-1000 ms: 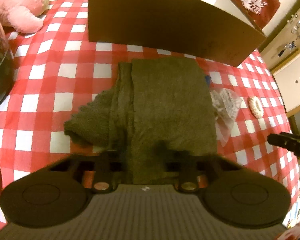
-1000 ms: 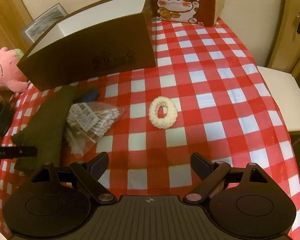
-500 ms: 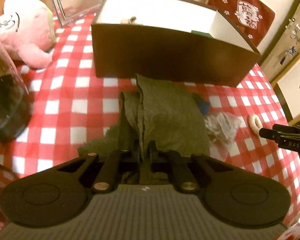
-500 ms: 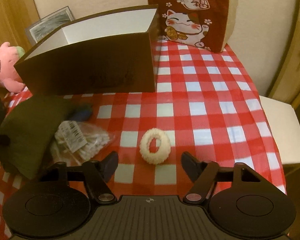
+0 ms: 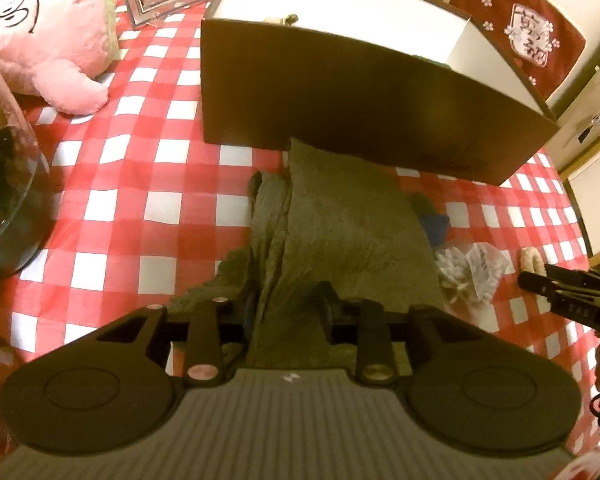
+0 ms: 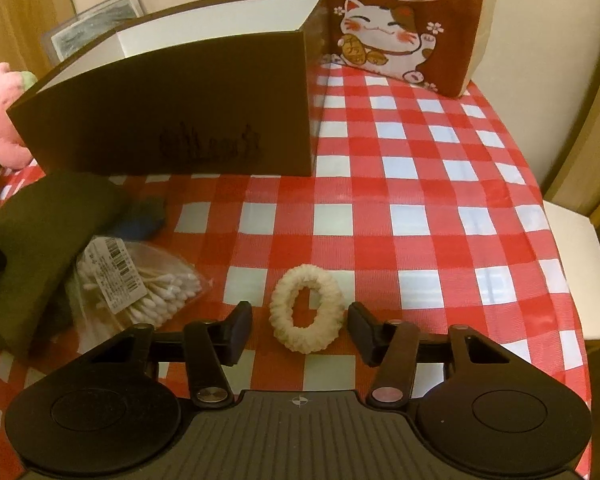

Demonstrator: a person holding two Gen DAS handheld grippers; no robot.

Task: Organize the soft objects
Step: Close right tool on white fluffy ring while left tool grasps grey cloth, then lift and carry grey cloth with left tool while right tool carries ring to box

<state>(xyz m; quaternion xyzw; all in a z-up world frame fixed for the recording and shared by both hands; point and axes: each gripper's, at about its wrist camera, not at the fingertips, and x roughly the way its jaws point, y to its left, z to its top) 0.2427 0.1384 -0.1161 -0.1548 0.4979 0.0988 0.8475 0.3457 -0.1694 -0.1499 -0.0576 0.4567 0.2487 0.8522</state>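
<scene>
Left wrist shows our left tool (image 5: 286, 304) clamping the green towel (image 5: 340, 224); only right wrist shows our right tool (image 6: 299, 330) spread around the scrunchie (image 6: 306, 314).

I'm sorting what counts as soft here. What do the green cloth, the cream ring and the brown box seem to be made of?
Green cloth: looks like terry towelling, with a matte nubbly pile and limp folds.
Cream ring: probably a knitted or plush fabric scrunchie, ribbed and fuzzy.
Brown box: seems to be rigid cardboard, with flat matte walls and a white lining.

Left claw (image 5: 288, 304) pinching an olive-green terry towel (image 5: 340, 232)
The towel rises off the red-and-white checked table (image 5: 140, 160), just before a brown cardboard box (image 5: 340, 92)
</scene>
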